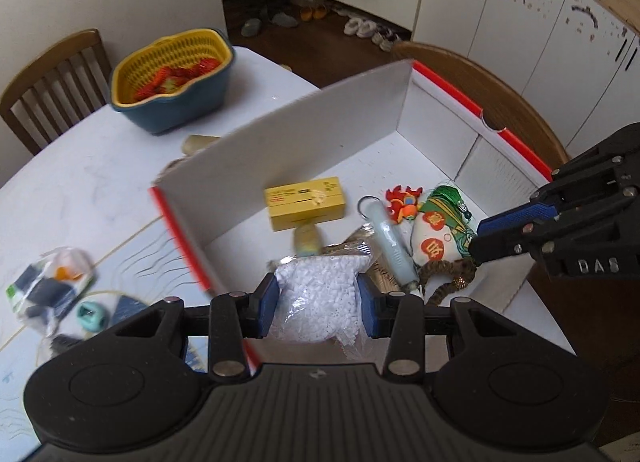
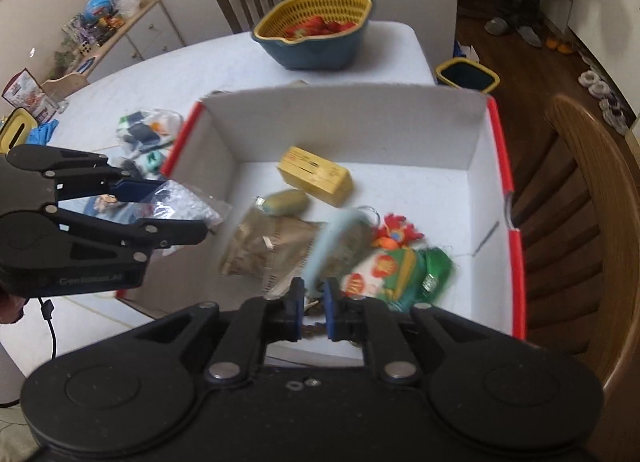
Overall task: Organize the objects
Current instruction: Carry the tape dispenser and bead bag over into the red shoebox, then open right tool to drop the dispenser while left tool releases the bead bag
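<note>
A white cardboard box with red edges (image 1: 400, 102) (image 2: 360, 118) stands on the table. My left gripper (image 1: 318, 304) is shut on a clear bag of white beads (image 1: 316, 294) and holds it over the box's near left edge; the bag also shows in the right wrist view (image 2: 180, 202). My right gripper (image 2: 312, 312) is shut on a brown braided cord (image 2: 314, 328) attached to a pale blue tube (image 2: 332, 238) inside the box. The box also holds a yellow box (image 1: 306, 202), a red crab charm (image 1: 404, 204) and a green and white pouch (image 1: 440, 230).
A blue basket with a yellow liner (image 1: 172, 82) (image 2: 316, 34) sits at the table's far end. A plastic bag of small items (image 1: 48, 286) and a teal piece (image 1: 92, 316) lie left of the box. Wooden chairs (image 1: 56, 82) (image 2: 592, 198) stand around the table.
</note>
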A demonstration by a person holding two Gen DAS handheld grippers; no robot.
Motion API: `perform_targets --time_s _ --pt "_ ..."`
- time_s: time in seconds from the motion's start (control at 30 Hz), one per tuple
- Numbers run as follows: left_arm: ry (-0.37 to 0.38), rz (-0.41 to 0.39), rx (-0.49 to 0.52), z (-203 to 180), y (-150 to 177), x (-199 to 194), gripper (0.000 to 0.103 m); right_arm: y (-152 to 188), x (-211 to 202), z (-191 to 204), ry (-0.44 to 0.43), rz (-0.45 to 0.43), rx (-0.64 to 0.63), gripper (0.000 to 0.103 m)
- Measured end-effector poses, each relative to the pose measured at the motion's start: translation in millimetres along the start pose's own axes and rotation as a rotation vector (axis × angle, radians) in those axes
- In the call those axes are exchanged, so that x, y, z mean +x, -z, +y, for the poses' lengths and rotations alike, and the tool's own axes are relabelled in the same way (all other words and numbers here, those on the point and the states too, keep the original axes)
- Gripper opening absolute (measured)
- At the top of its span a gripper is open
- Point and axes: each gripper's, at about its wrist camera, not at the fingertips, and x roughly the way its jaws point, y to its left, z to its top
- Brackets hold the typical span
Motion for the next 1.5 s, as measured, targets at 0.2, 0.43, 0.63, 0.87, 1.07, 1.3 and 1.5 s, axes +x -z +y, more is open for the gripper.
perform_targets --time_s 0.2,0.43,0.63,0.87,1.07,1.3,1.5 --pt "-0.006 0.020 0.020 -14.4 -21.5 27.8 0.041 5.7 7.9 -15.3 -0.010 0.027 0.007 0.017" --pt "-0.010 0.088 0.035 -24.0 -30.3 63.4 0.042 8.2 14.1 -21.7 -0.016 0.042 0.006 0.021" --pt "0.012 0.120 0.012 -22.3 -33.5 77.2 0.045 11.5 17.0 -25.5 -0.024 0.048 0.005 0.026" --pt "0.021 0.121 -0.004 -25.4 -29.3 77.4 0.063 13.7 18.2 -30.9 -0.023 0.053 0.016 0.035" --pt "0.027 0.098 -0.030 -23.3 -27.3 65.8 0.070 14.4 15.3 -30.5 -0.021 0.037 0.014 0.044" --pt "0.016 0.071 -0.042 -21.5 -21.0 44.8 0.071 14.0 10.8 -25.1 -0.015 0.018 0.002 0.054" --pt "0.018 0.028 -0.064 -17.5 -11.5 17.1 0.071 14.1 5.7 -17.9 -0.007 0.004 -0.016 0.058"
